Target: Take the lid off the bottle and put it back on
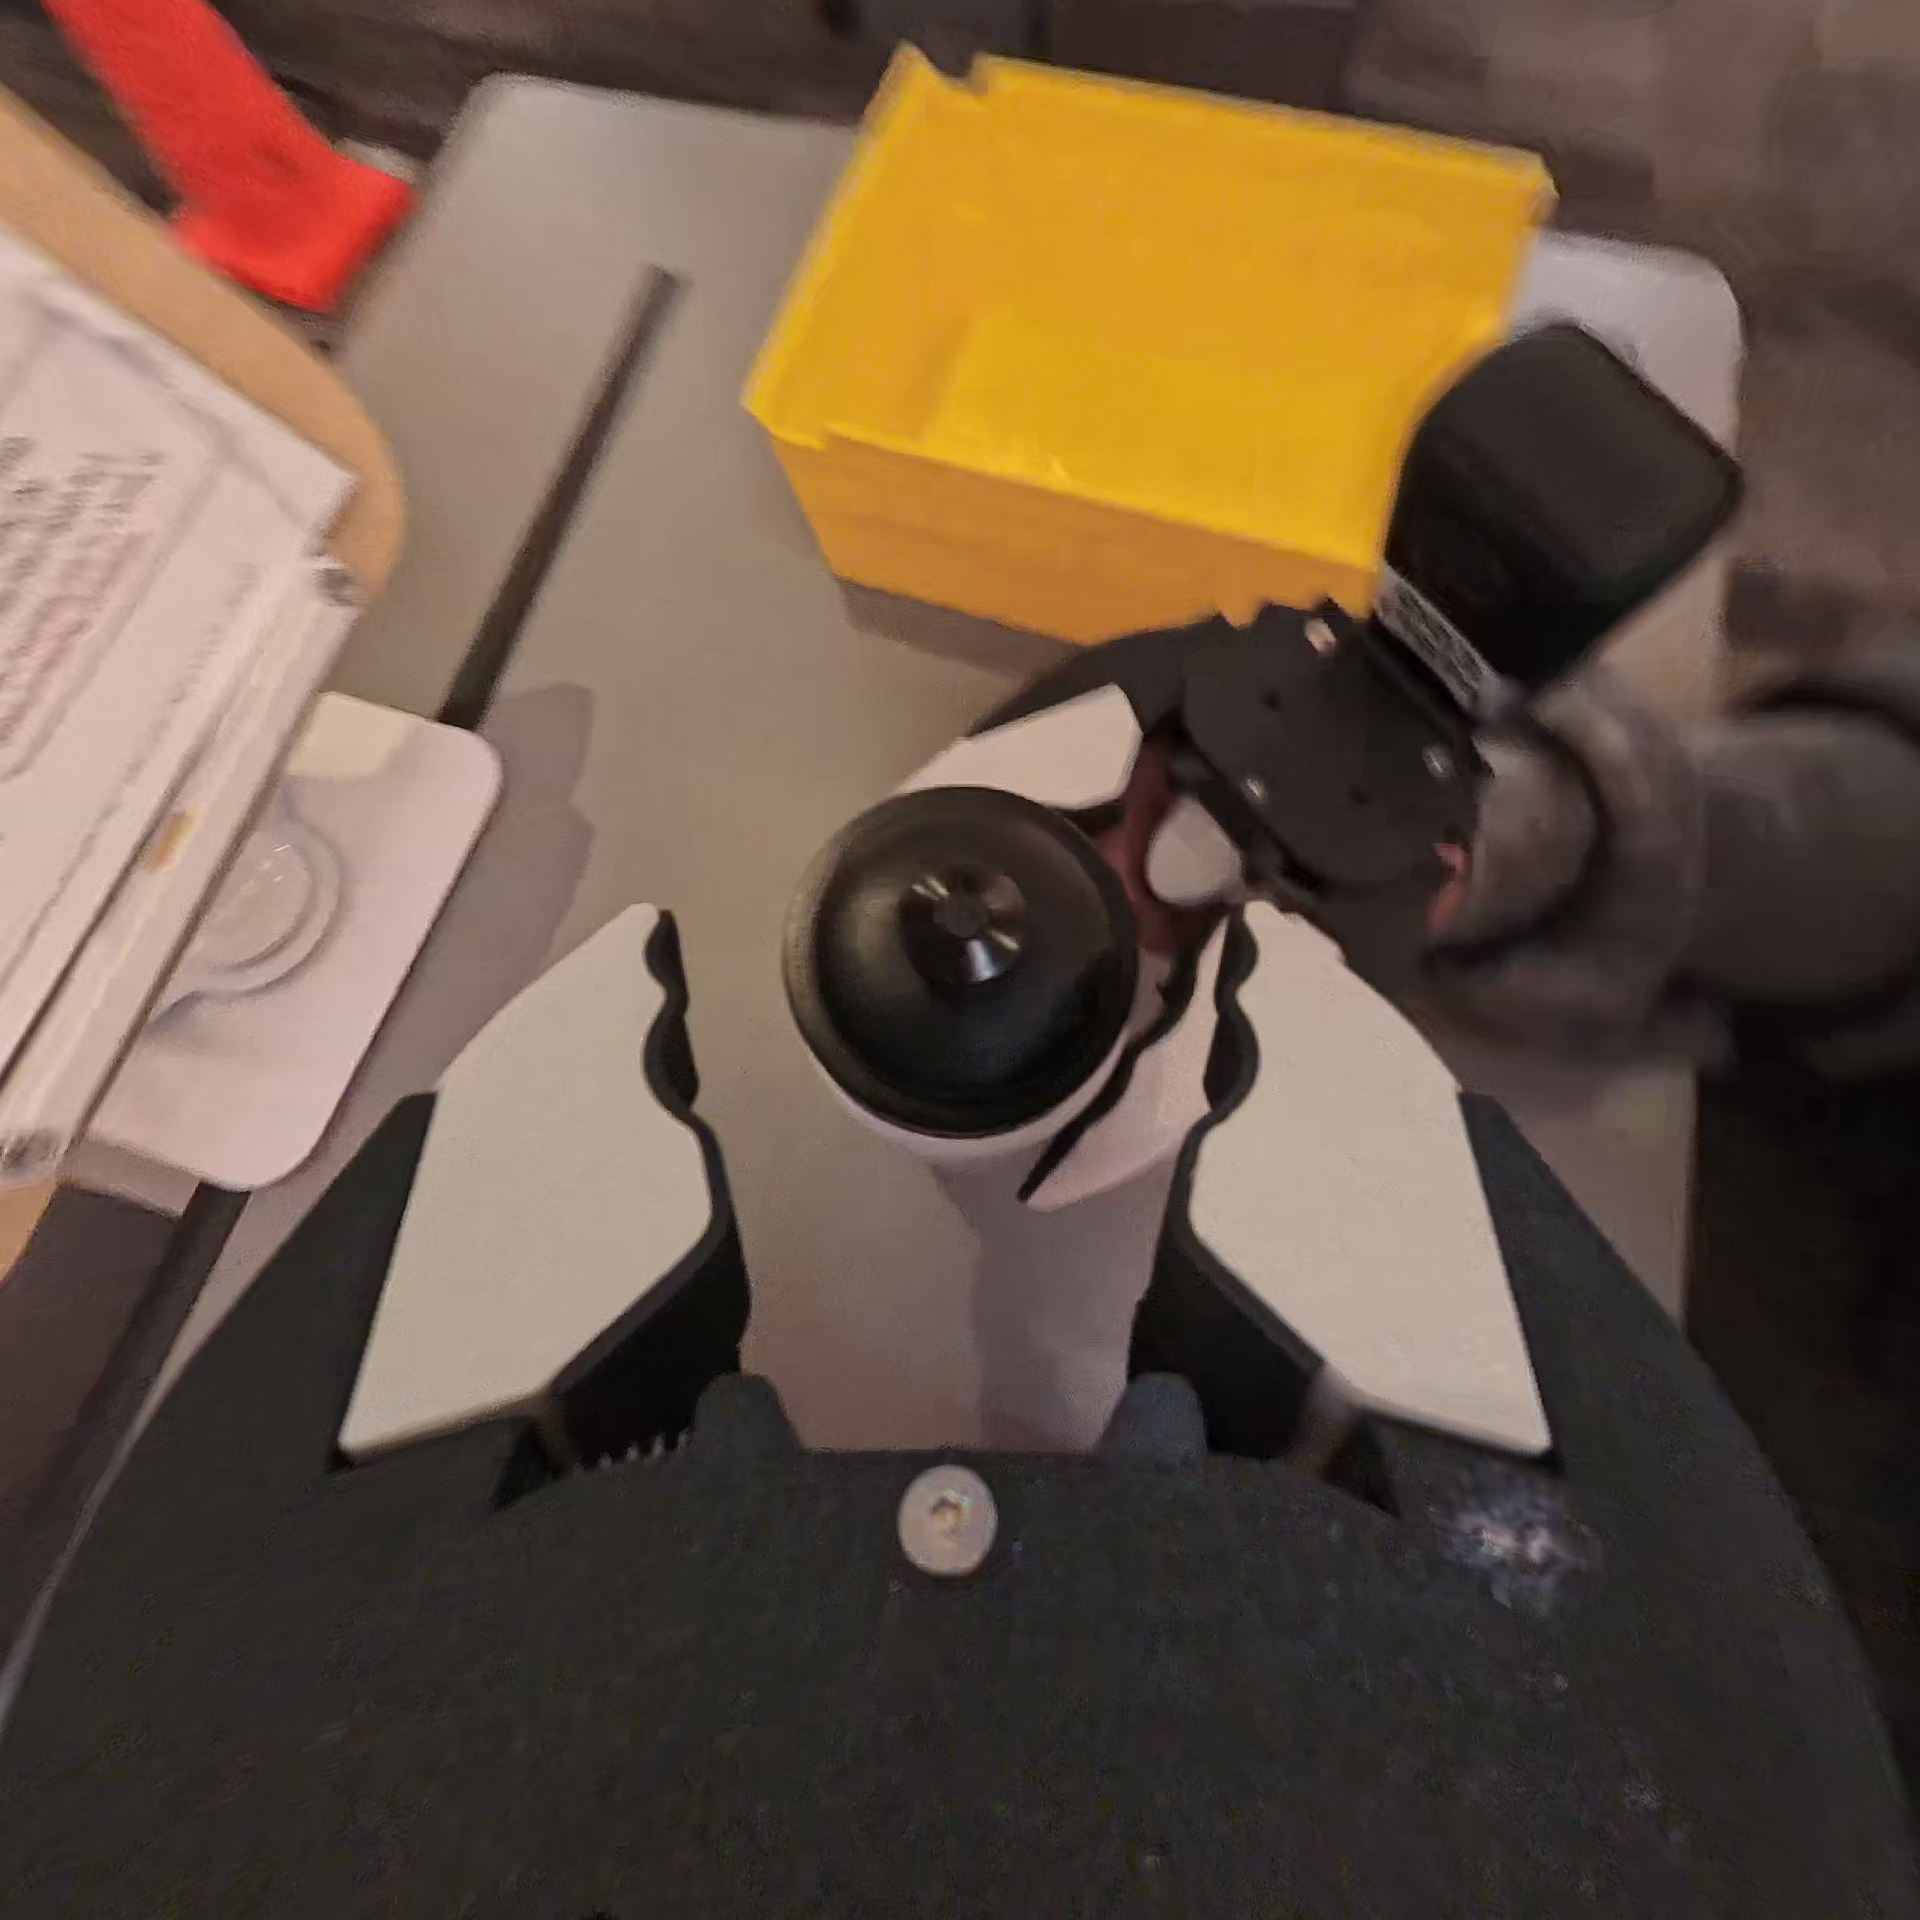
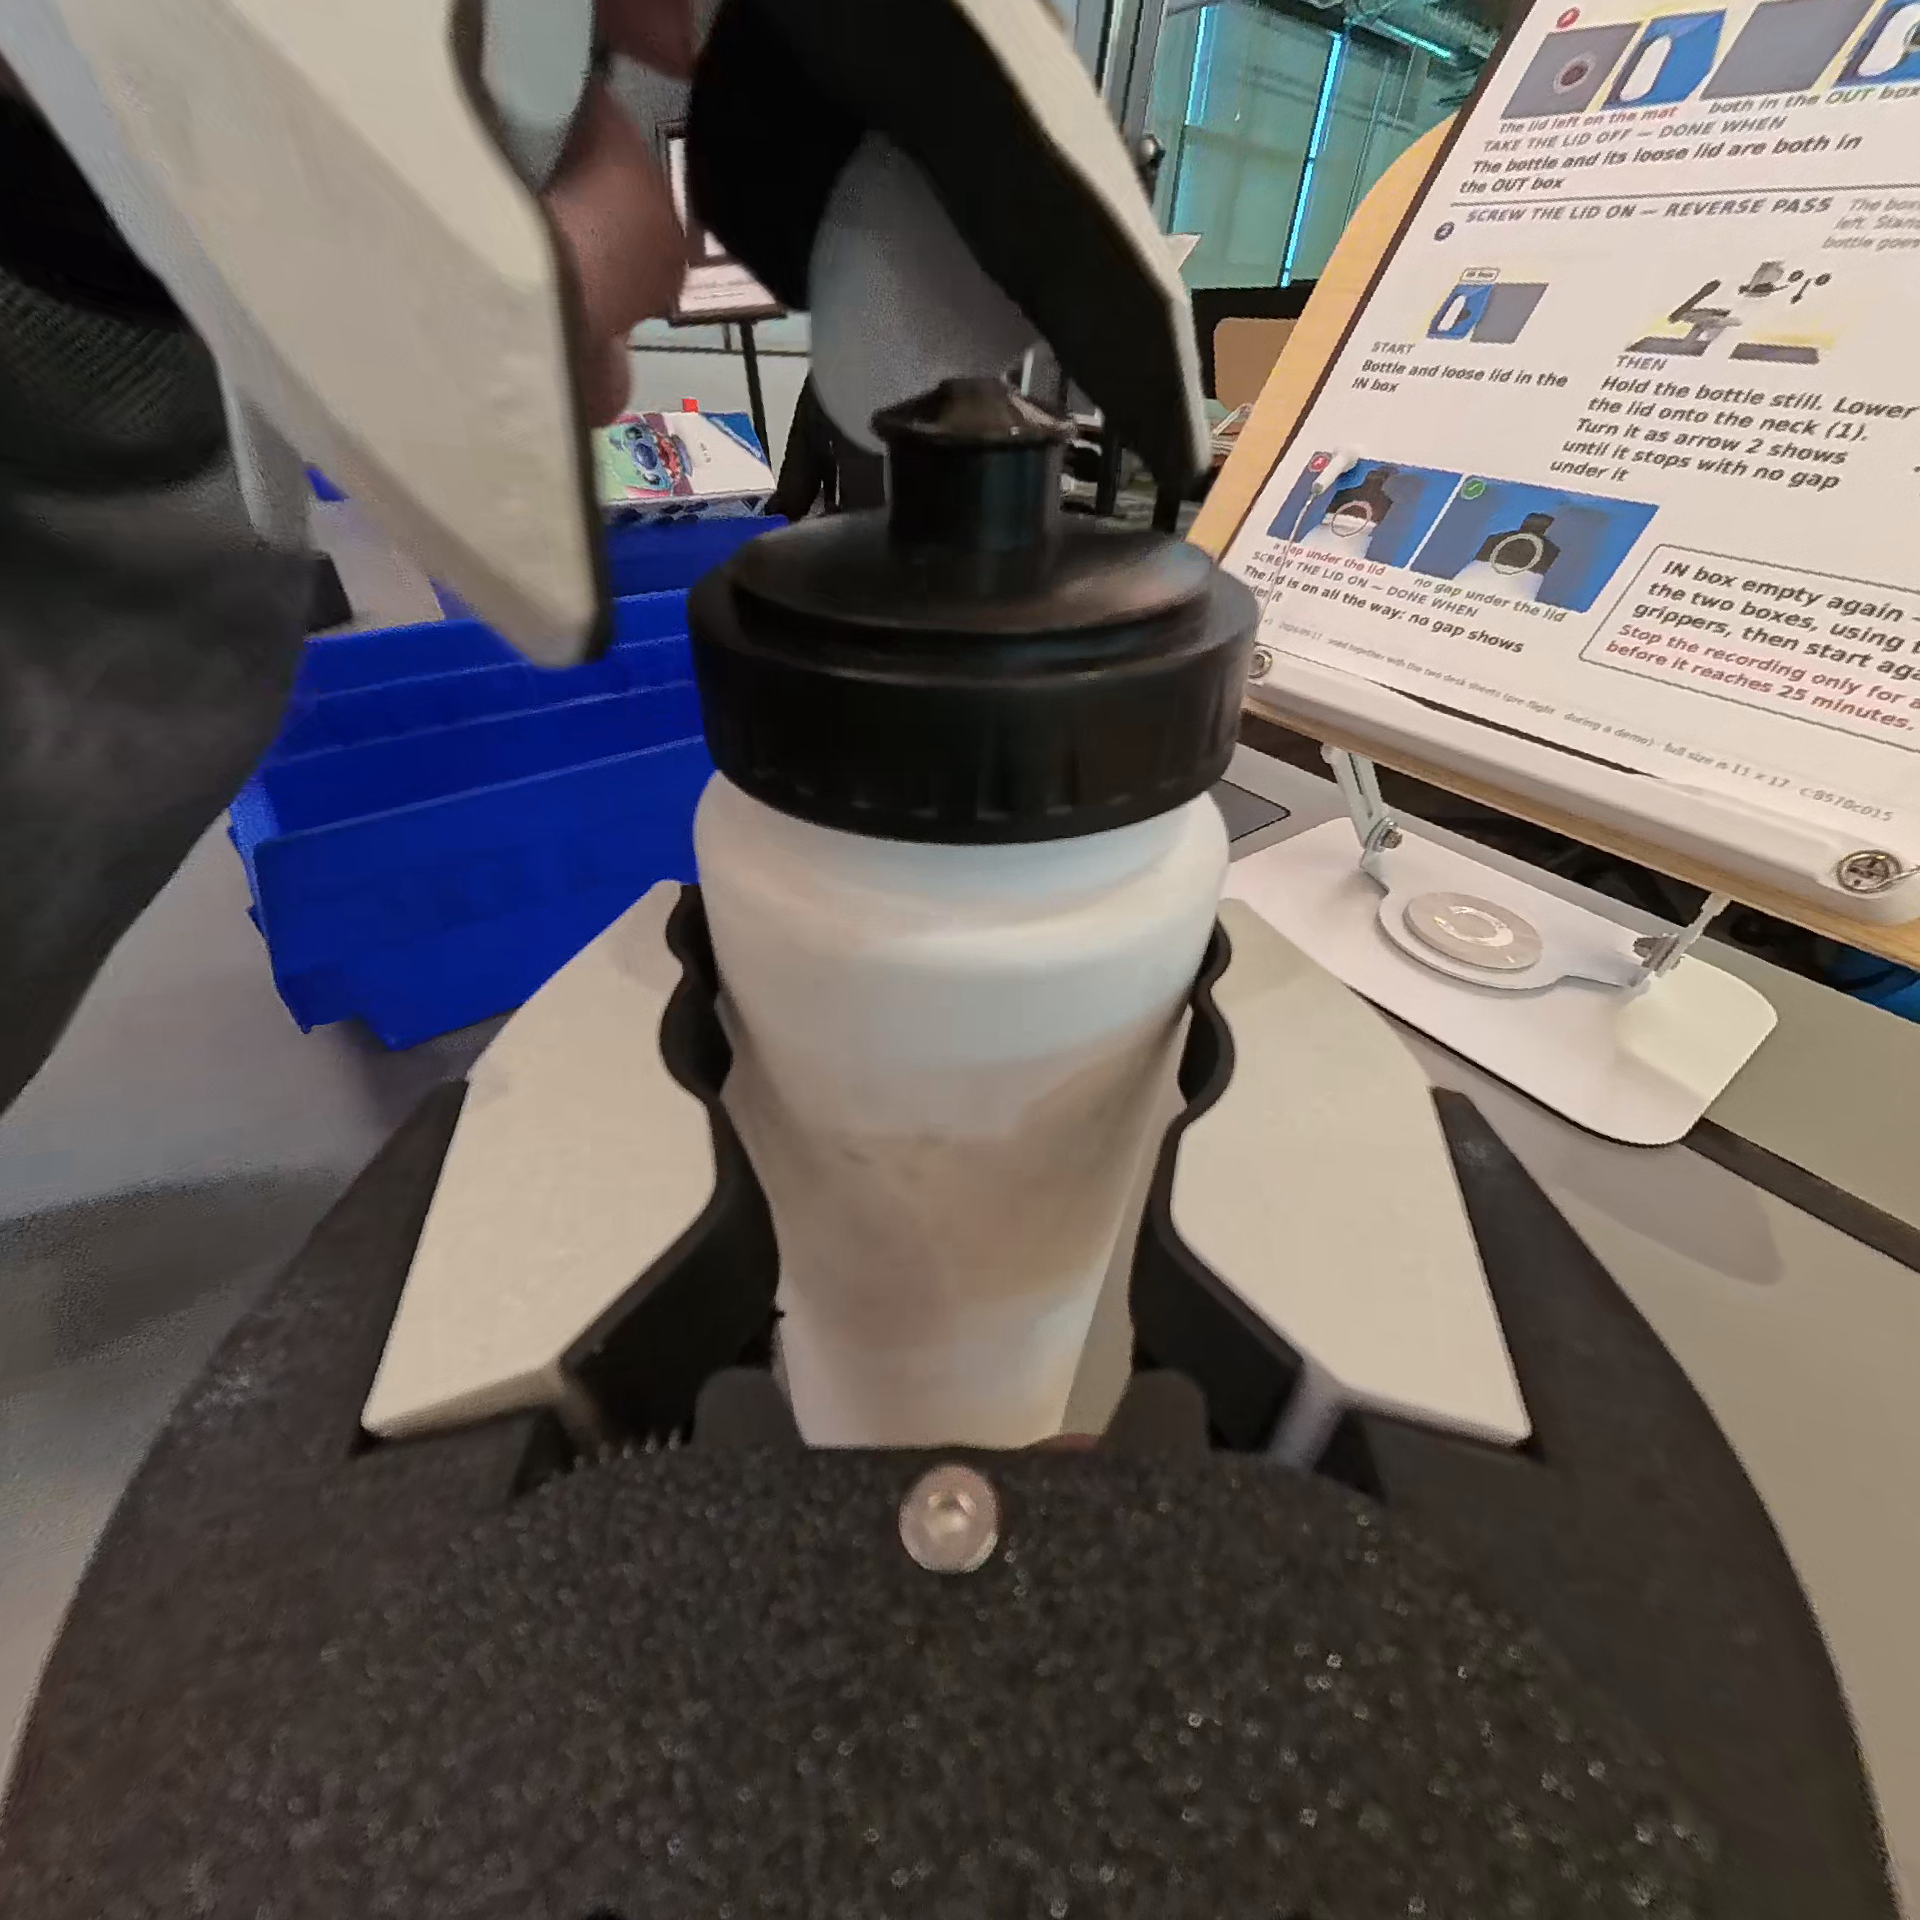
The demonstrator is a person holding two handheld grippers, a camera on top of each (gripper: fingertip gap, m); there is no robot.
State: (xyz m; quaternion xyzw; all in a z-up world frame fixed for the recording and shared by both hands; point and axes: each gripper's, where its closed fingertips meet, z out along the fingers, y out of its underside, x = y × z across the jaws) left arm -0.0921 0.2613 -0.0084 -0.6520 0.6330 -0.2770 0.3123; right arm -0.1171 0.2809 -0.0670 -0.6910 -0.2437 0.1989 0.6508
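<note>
A yellow box (image 1: 1132,343), a blue bin (image 2: 468,821) and a propped instruction sheet (image 2: 1662,416) sit on the grey table (image 1: 644,644).

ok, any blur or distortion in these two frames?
Left wrist view: motion blur throughout, yellow box and papers smeared, black lid soft. Right wrist view: bottle fairly sharp, left gripper above the lid blurred, wide-angle stretch at edges.

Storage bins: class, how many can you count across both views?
2. A yellow bin sits beyond the bottle; a blue bin is left of it. Others may be hidden.
</note>
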